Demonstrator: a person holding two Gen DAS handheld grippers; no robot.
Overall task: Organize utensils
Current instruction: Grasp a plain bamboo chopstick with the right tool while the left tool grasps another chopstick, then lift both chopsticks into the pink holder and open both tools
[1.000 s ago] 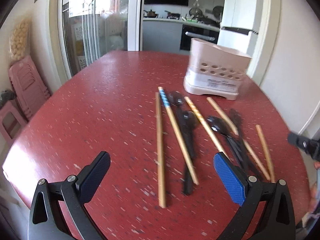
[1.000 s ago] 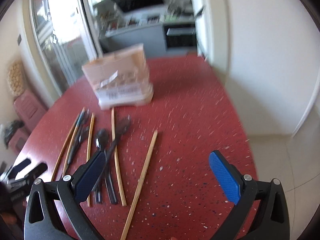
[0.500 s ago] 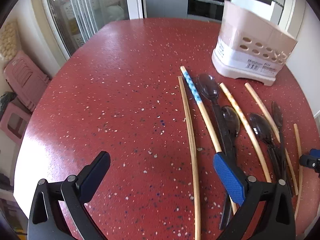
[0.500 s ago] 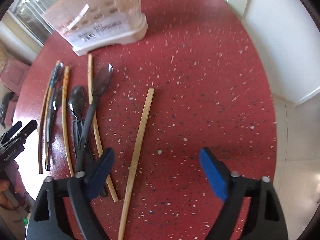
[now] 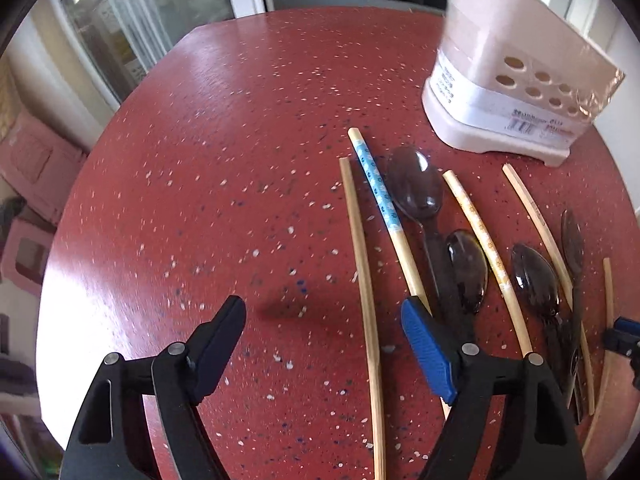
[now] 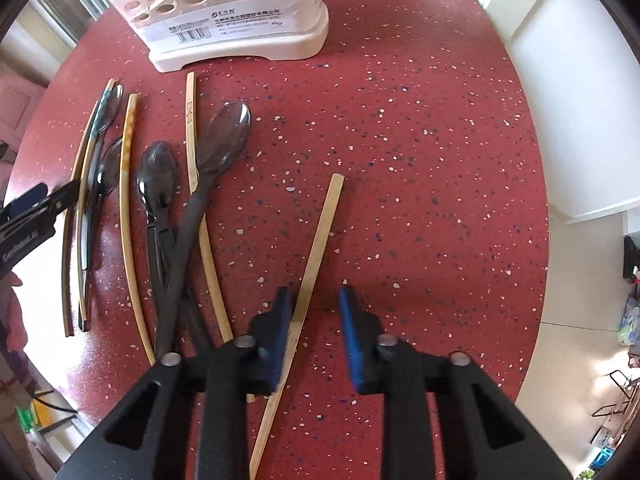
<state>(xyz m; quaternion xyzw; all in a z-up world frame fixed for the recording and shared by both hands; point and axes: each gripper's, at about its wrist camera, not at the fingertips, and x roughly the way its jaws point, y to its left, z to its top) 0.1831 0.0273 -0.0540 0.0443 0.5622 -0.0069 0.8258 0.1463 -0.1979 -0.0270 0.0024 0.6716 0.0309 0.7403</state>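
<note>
On the red speckled round table (image 5: pixel 240 160), broad bare surface lies leftward to its rim. The left gripper (image 5: pixel 324 320) hangs with fingers spread wide around a plain bamboo chopstick (image 5: pixel 362 264). Dark plastic spoons (image 6: pixel 224 136) and more chopsticks lie before the pale perforated utensil holder (image 6: pixel 240 40). The right gripper (image 6: pixel 316 304), jaws just narrowing, straddles a lone chopstick (image 6: pixel 320 232) without pinching it; open tabletop runs right to the edge.
</note>
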